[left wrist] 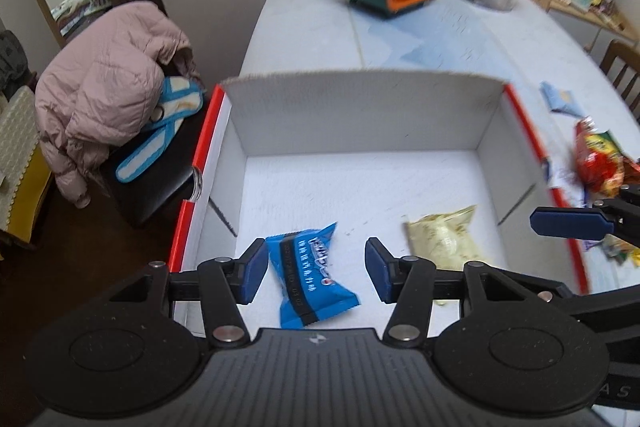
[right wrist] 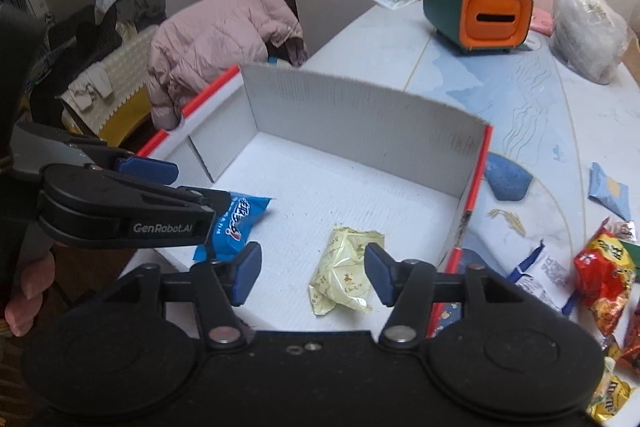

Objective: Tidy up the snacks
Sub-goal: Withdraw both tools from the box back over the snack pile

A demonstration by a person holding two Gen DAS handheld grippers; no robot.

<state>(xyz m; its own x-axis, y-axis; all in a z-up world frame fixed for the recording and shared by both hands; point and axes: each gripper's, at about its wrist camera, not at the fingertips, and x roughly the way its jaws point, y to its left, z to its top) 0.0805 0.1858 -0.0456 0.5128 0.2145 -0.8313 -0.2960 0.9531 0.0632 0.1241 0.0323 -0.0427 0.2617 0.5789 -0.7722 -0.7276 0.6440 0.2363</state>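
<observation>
- Two snacks already lie on the floor of the white box point(left wrist: 360, 115): a blue packet point(left wrist: 310, 277) at lower centre of the left wrist view and a pale yellow packet point(left wrist: 442, 237) to its right, well apart from each other.
- Left claw point(left wrist: 316, 271) is released — its blue pads stand either side of the blue packet without pressing on it, and the packet rests flat in the box.
- Right claw point(right wrist: 312, 275) is likewise released; the yellow packet point(right wrist: 344, 271) lies between its pads, close to the right-hand one, but is not gripped.
- Still to sort, at the right edge of the right wrist view on the tabletop point(right wrist: 520, 99): a red packet point(right wrist: 604, 275), a white-and-blue wrapper point(right wrist: 548, 273), a light blue sachet point(right wrist: 610, 195) and more wrappers in the lower right corner.
- Judged from this, the task is in its early part — two items in, several left outside the box.
- Upper part of both views holds a green-and-orange organiser point(right wrist: 480, 13) and a clear plastic bag point(right wrist: 586, 27), which look unrelated to the sorting.
</observation>
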